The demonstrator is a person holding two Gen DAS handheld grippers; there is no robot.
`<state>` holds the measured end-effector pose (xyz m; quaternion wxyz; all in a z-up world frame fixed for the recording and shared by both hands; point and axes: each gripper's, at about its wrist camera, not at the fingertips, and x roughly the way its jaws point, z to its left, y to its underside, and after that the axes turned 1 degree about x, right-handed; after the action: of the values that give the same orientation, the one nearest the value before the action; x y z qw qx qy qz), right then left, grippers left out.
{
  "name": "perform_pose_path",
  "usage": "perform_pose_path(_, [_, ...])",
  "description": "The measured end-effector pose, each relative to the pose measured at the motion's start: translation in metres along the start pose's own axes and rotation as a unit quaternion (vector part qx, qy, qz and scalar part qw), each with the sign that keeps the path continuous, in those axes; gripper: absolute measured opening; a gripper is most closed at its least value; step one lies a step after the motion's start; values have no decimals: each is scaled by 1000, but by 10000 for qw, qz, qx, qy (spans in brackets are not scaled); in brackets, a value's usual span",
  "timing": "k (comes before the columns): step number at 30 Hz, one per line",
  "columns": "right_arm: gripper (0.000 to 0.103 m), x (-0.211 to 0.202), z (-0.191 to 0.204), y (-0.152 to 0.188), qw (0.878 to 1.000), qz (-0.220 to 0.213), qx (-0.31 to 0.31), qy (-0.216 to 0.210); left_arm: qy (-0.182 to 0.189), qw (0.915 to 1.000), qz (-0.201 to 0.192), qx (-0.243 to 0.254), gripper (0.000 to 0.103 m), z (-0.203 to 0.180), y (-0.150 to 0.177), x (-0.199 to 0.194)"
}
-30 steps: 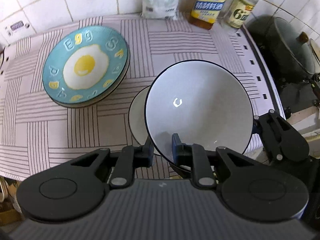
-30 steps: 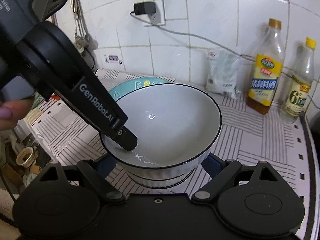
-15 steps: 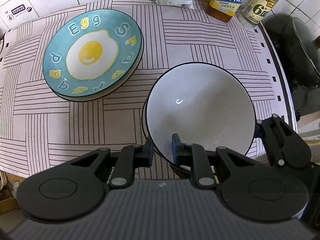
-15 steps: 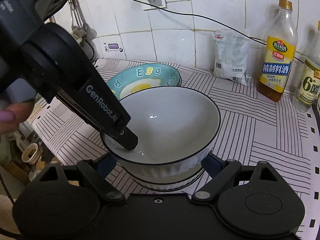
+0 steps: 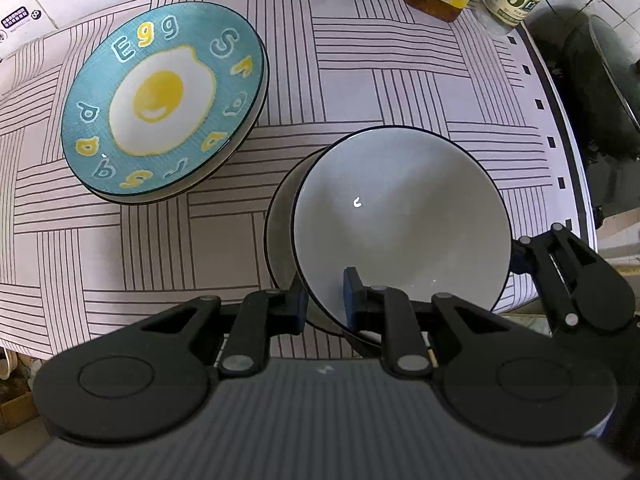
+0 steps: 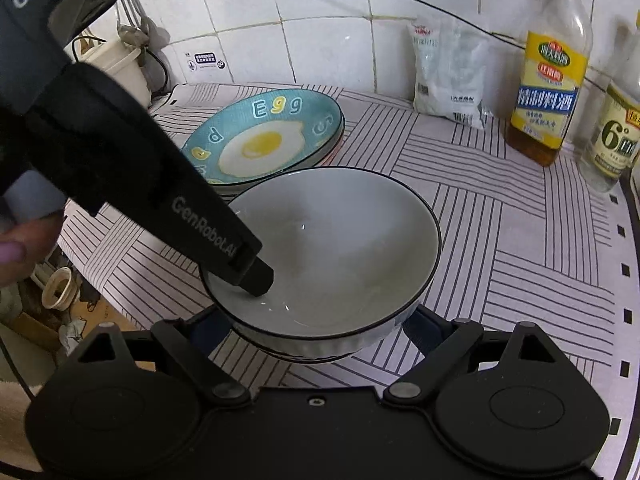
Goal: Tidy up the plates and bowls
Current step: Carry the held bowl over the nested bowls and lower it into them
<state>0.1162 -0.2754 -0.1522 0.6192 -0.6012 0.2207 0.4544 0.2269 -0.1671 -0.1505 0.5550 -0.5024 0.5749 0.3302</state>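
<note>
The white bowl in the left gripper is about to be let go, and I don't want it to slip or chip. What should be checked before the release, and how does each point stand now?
1. Left gripper pinches the rim of the white bowl, one finger inside, one outside: ok.
2. Lower bowl sits under it: ok.
3. Rims lined up: not ok; the lower bowl's rim shows off to one side in the left wrist view.
4. Upper bowl fully seated: cannot tell.
5. Right gripper open, its fingers on either side of the stack: ok.
6. Egg plate apart from the bowls: ok in the left wrist view.
</note>
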Motion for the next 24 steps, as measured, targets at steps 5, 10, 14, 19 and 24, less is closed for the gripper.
perform_pose_path(5, [95,6,-5,-10,9992,310,123,-215,1,9998,15,-181,15,7,-3,0])
perform_pose_path(10, [96,9,-5,-11,9982,472,-97,-355,-122,9996,-13,-267,15,4,-1,-2])
perform_pose_path(14, [98,9,-6,-11,9983,423,-158,-376,-384,9992,-6,-130,15,-4,-5,-1])
perform_pose_path(19, [101,5,-1,-5,9993,157,-305,-132,-443,9990,18,9,16,-10,-4,-4])
perform_pose_path(24, [101,2,-3,1,9997,-12,-186,-164,-574,9982,-57,152,17,-16,-2,-6])
